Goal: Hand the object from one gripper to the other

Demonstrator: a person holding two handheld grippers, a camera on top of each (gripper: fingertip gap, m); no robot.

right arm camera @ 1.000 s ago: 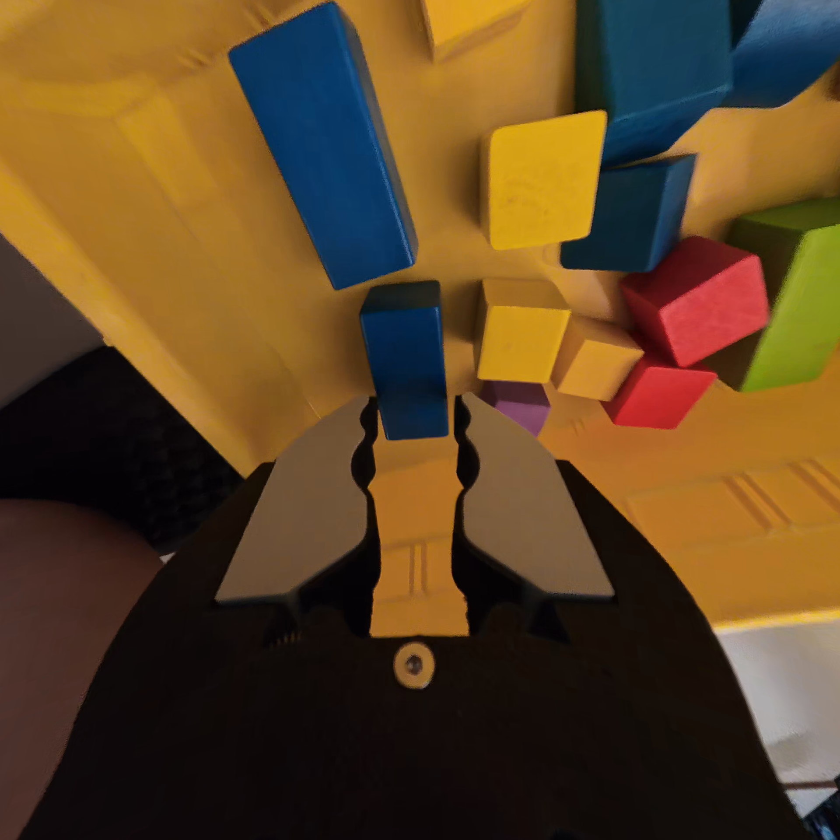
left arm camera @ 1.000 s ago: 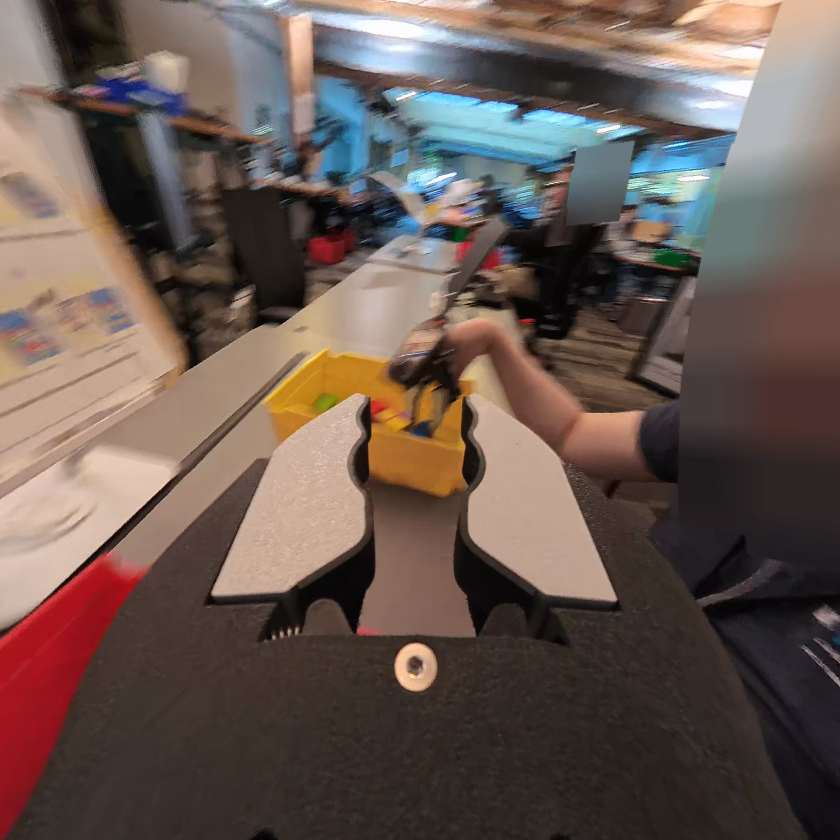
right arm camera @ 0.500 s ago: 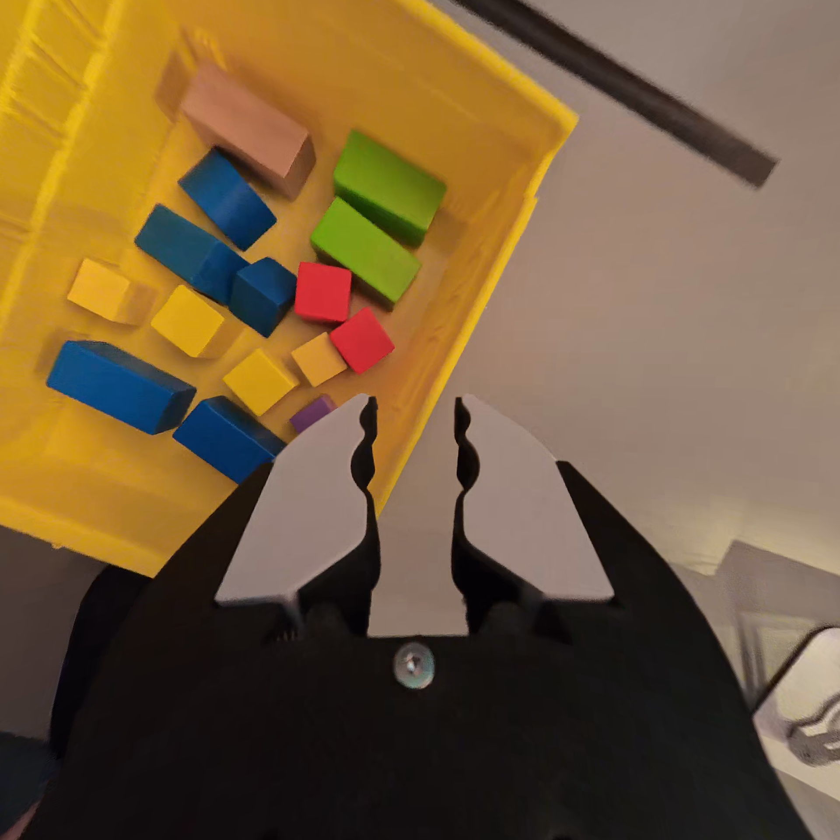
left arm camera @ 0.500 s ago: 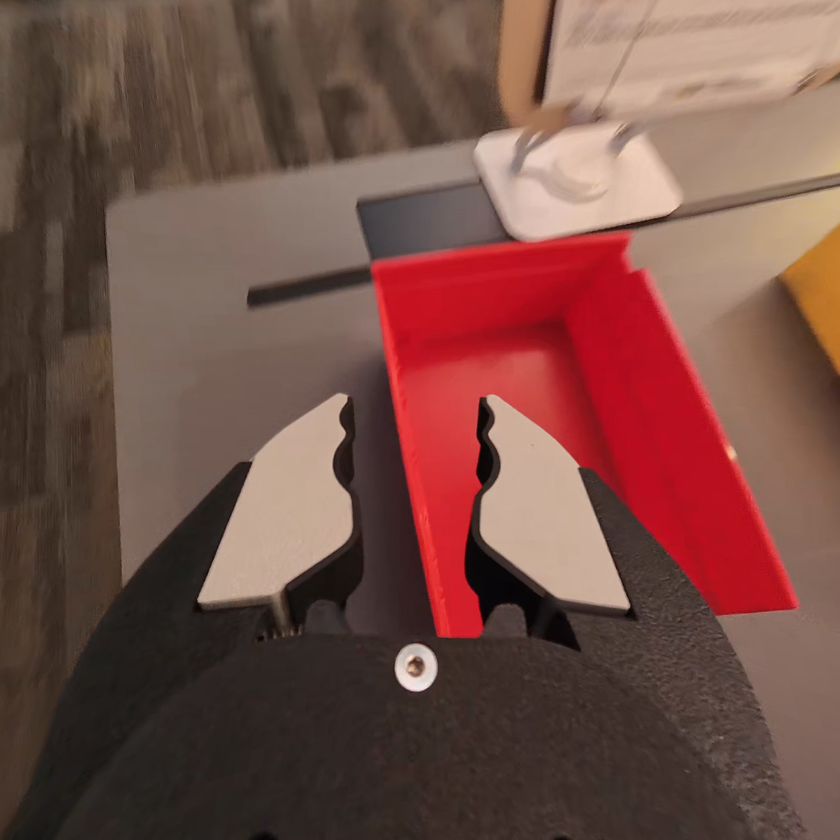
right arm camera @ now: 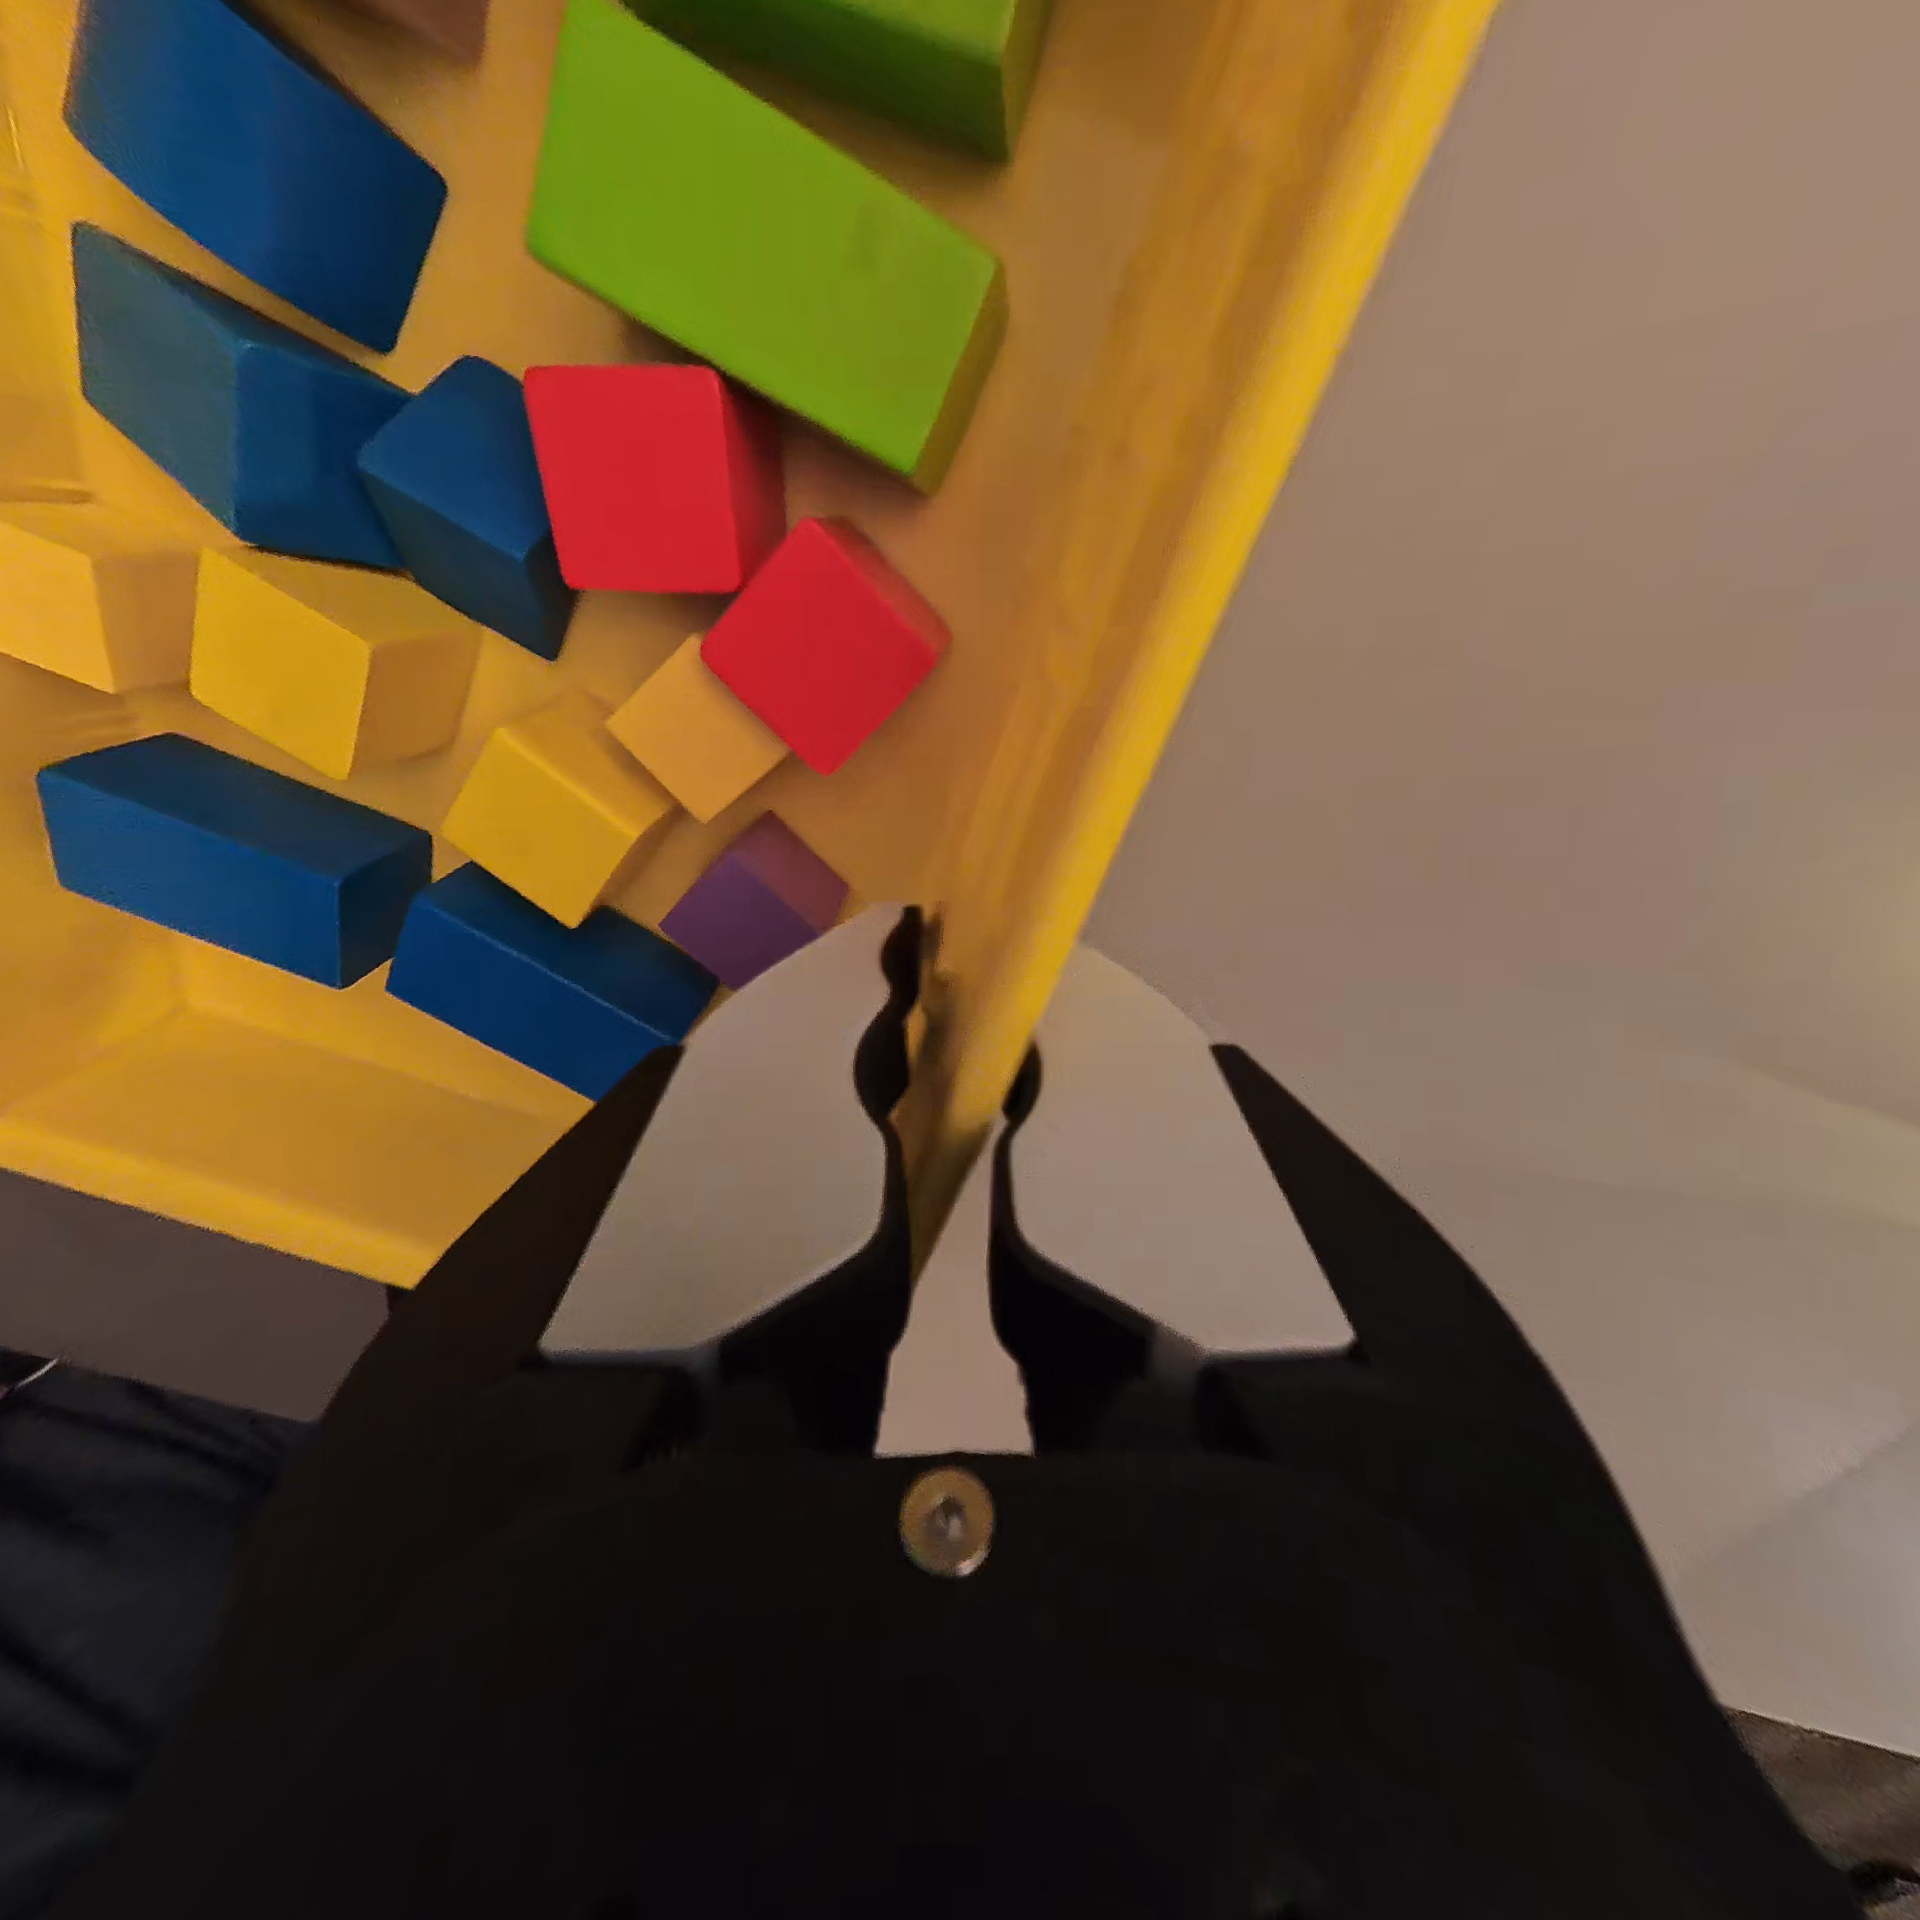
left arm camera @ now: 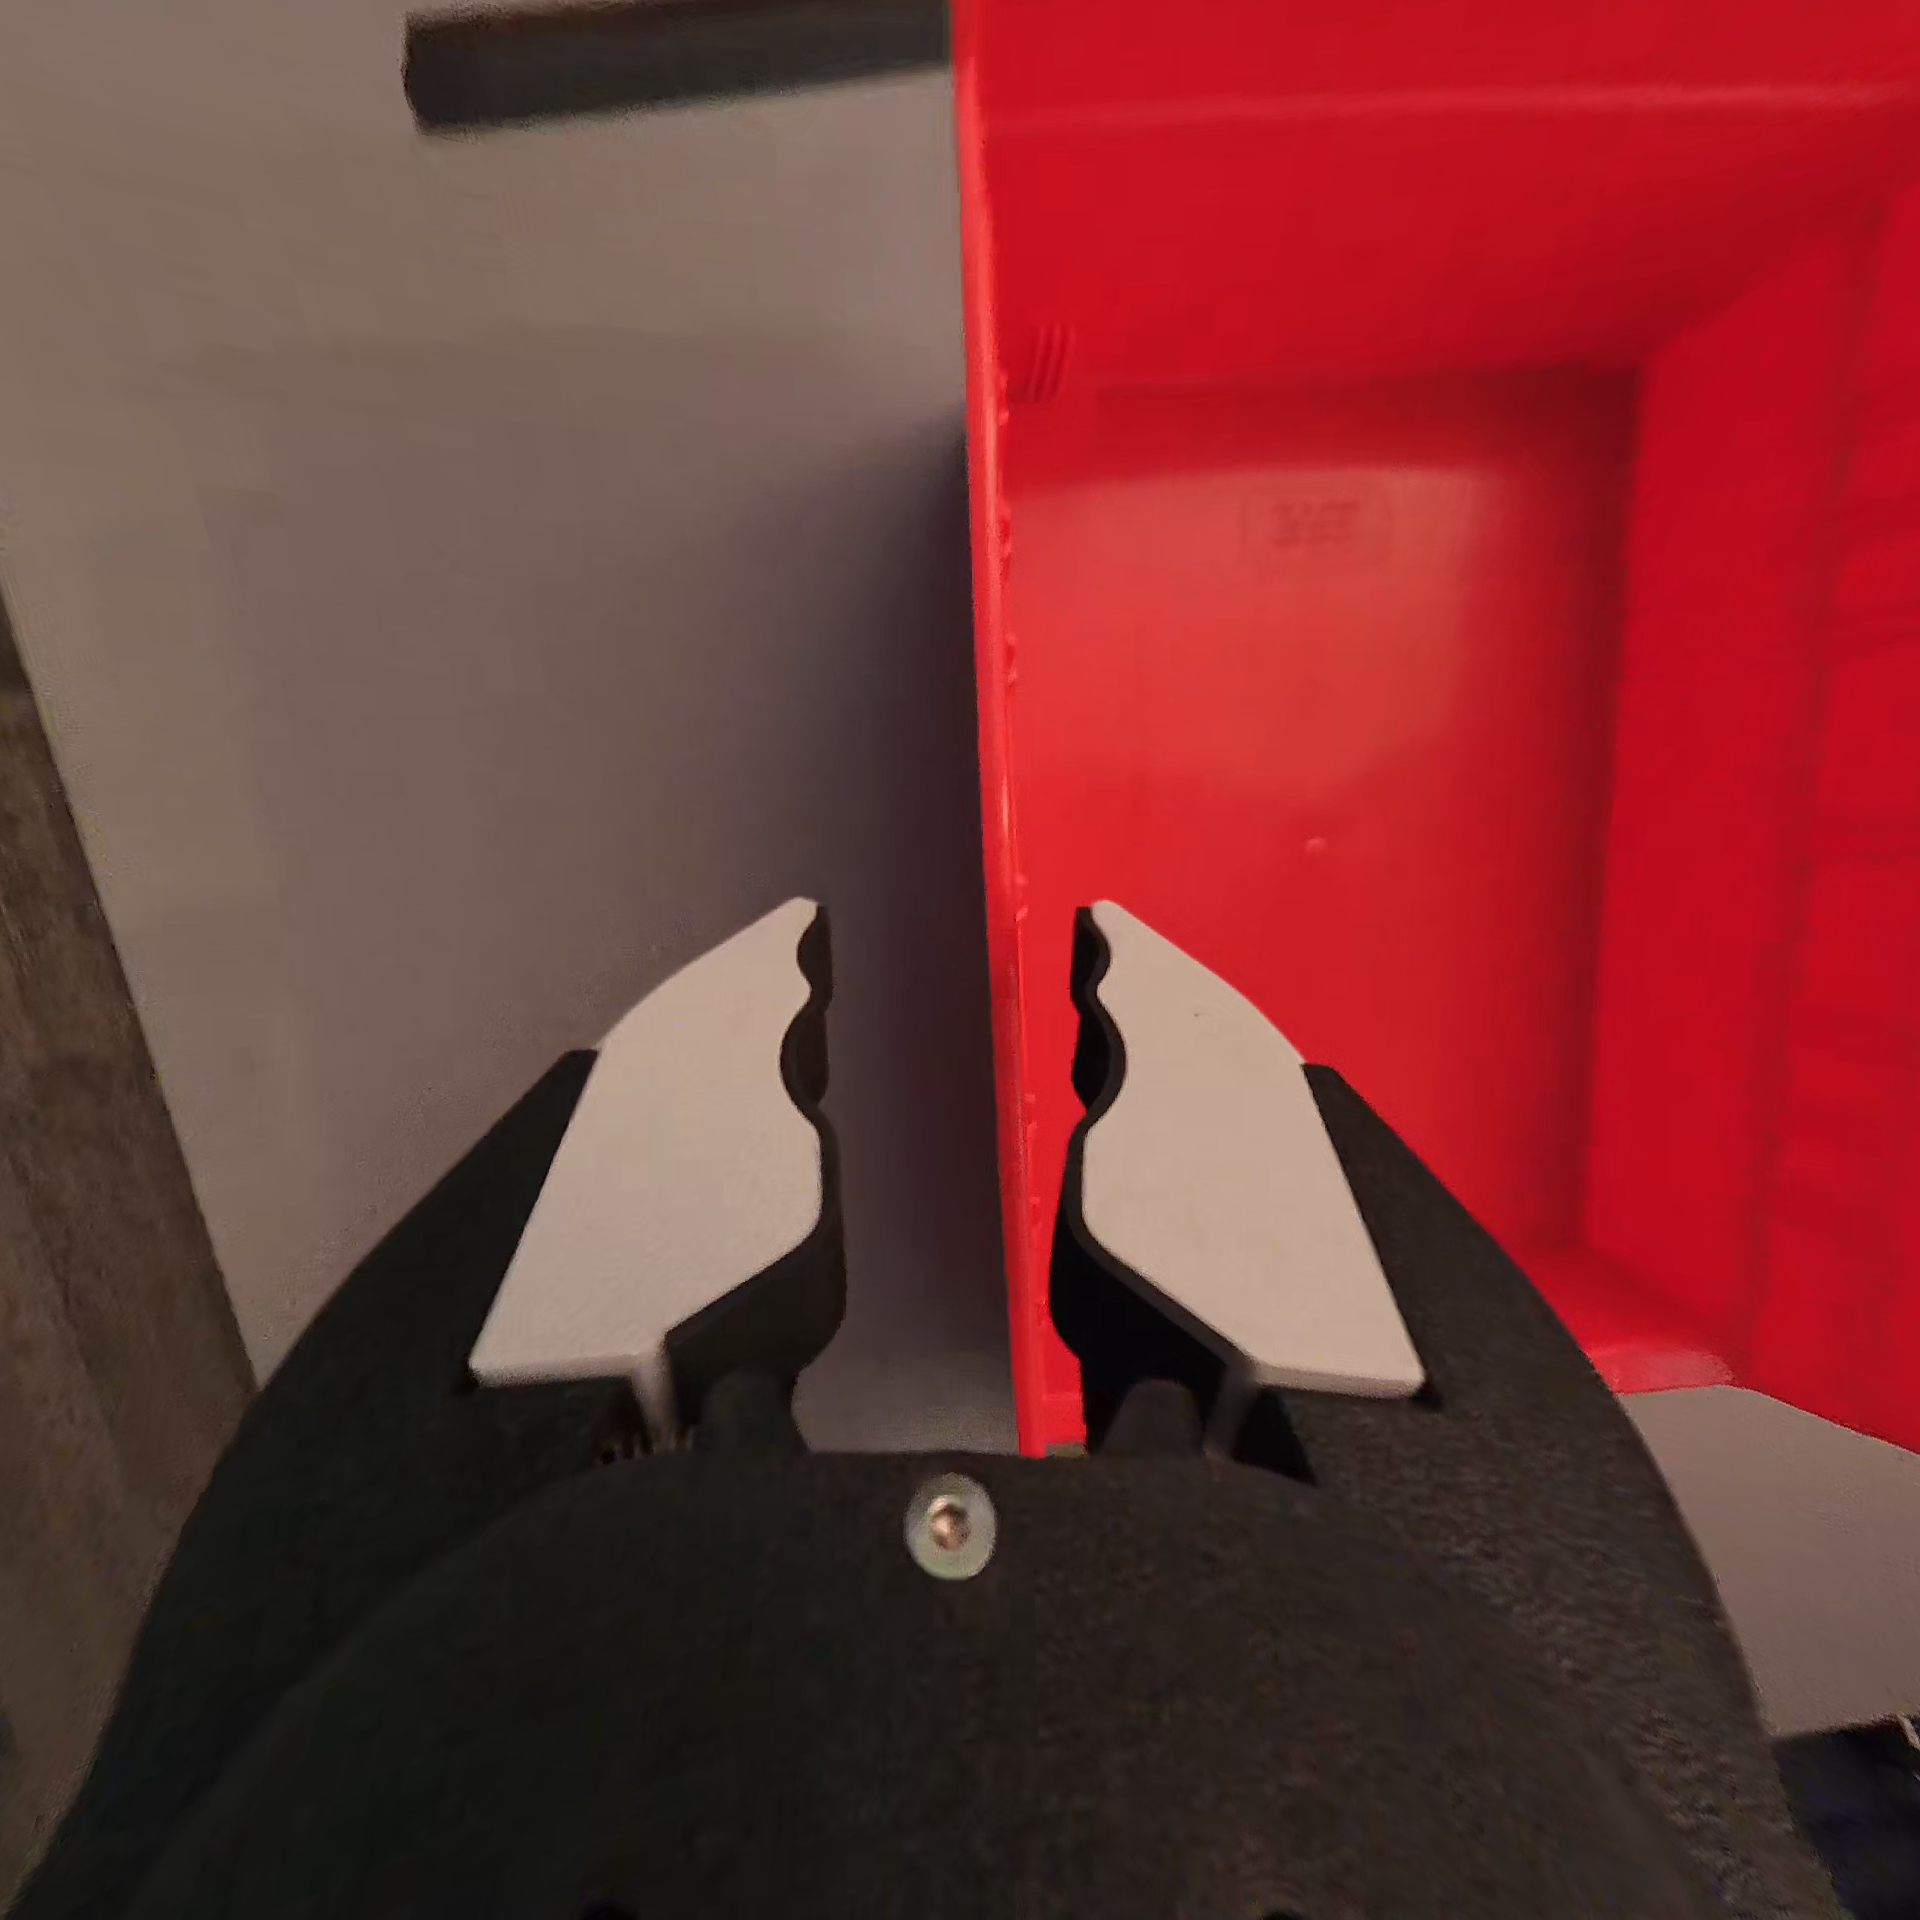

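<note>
In the left wrist view my left gripper (left arm camera: 951,914) is open and empty. It straddles the left wall (left arm camera: 995,623) of an empty red bin, with a gap on each side between pad and wall. In the right wrist view my right gripper (right arm camera: 987,956) is shut on the right wall (right arm camera: 1143,520) of a yellow bin, one finger (right arm camera: 769,1122) inside and the other outside. The yellow bin holds several wooden blocks: a purple cube (right arm camera: 743,914) just by my inner fingertip, a blue block (right arm camera: 540,977), yellow cubes (right arm camera: 551,821), red cubes (right arm camera: 821,644) and green blocks (right arm camera: 758,239).
Both bins stand on a grey table (left arm camera: 468,623), which also shows in the right wrist view (right arm camera: 1507,623). A black strip (left arm camera: 665,62) crosses the table beyond the red bin. The table's left edge and the floor (left arm camera: 62,1039) lie left of my left gripper.
My left gripper swung down from the room to the red bin and came low over its left wall. My right gripper left the blue block, moved to the yellow bin's right wall and shut on it.
</note>
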